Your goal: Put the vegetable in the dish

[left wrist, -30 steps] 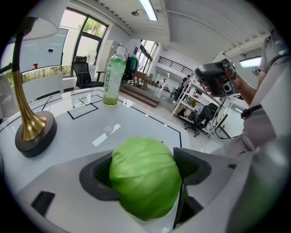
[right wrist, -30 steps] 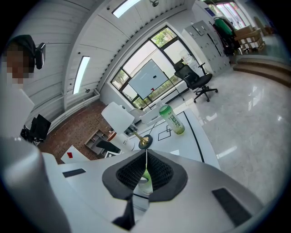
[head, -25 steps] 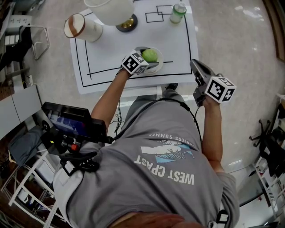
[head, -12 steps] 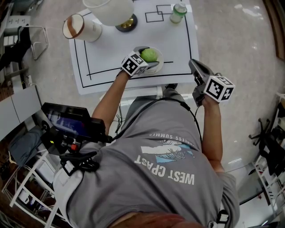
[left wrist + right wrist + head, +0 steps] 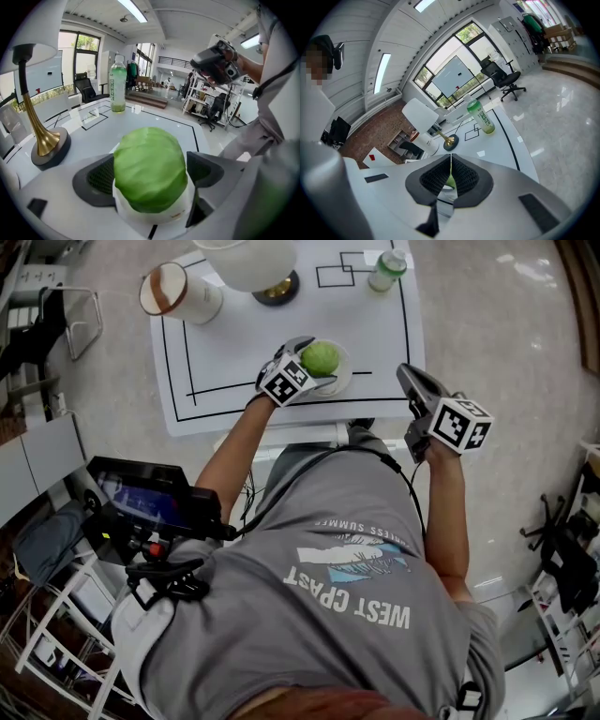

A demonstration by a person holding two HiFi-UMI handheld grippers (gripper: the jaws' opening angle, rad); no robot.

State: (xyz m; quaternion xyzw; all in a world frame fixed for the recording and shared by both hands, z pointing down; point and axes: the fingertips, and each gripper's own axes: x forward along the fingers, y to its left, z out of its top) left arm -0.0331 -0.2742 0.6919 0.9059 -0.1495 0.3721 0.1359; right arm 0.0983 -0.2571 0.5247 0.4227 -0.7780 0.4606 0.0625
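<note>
Left fingers: the left gripper (image 5: 150,174) has its fingers (image 5: 101,178) spread wide, one on each side of the cabbage (image 5: 149,166). The right-hand pad stands just clear of the leaf. The left-hand pad is partly covered by it, so contact there cannot be told.
Cabbage: it lies between the left fingers, seated in the white dish (image 5: 180,212) just under the fingertips.
Dish: it stands on the white table (image 5: 234,343), near the edge closest to the person.
Ahead of the left fingers: a green bottle (image 5: 117,84) stands upright well beyond the tips, and a brass-stemmed lamp (image 5: 44,140) stands ahead and to the left.
Right fingers: the right gripper (image 5: 450,176) has its pads (image 5: 433,180) pressed together with only a hairline slit between them and nothing held. A strip of green shows through the slit, ahead of the tips.
Right gripper's place: it is off the table's near edge and over the floor — well to the right of the left fingers.
Change since a second ago: the cabbage is in the dish as before, and the left fingers stay around it. The right gripper stays closed and off the table. The whole table sits slightly further right in the head view — the camera has shifted.
</note>
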